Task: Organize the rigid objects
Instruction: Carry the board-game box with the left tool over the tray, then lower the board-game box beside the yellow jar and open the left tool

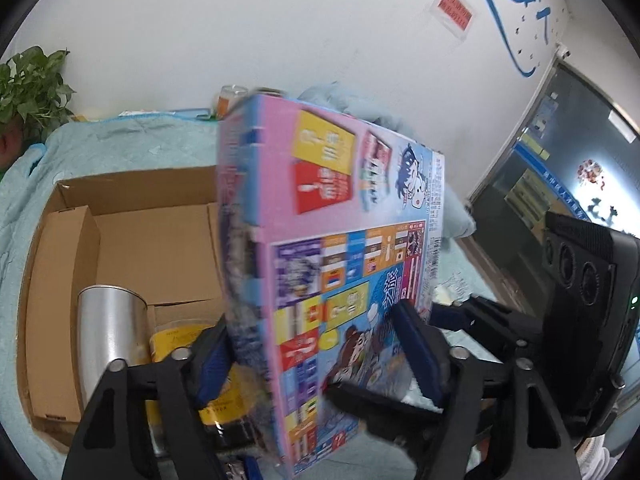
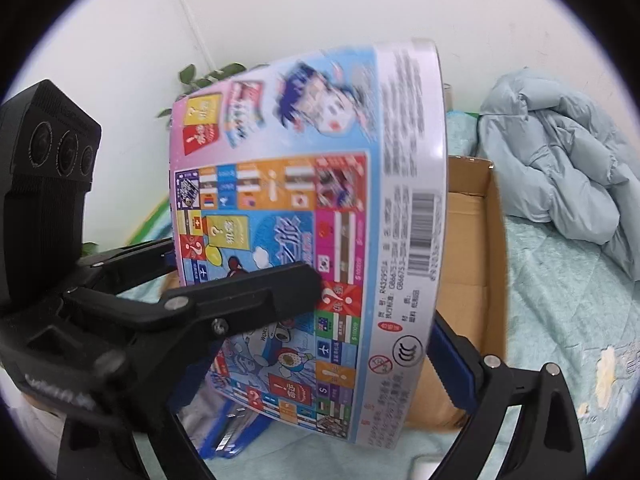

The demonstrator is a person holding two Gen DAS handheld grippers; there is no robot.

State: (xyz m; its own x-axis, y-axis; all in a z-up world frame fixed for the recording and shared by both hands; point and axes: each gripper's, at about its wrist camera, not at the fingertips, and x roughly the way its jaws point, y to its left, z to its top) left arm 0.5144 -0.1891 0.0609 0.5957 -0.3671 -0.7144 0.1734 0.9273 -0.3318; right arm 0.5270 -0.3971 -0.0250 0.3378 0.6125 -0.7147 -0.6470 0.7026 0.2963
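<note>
A flat, colourful board game box, pink and blue w/ cartoon figures and a printed game track, is held up in the air, tilted, above the near edge of an open cardboard box. The left gripper has its blue-padded fingers closed on the game box's lower end, one on the narrow side edge and one on the printed face. In the right wrist view, the right gripper looks spread fairly wide around the same game box; its right finger sits just beside the barcode edge, but contact can't be confirmed, and the other finger is mostly hidden behind the left gripper's black arm. Inside the cardboard box, a shiny metal cup stands at the near left, w/ a yellow round tin just beside it, partly hidden by the left gripper. The carton rests on a light teal quilted cover. A pale blue puffy jacket lies crumpled further back on the cover. A leafy green plant sits against the white wall.
</note>
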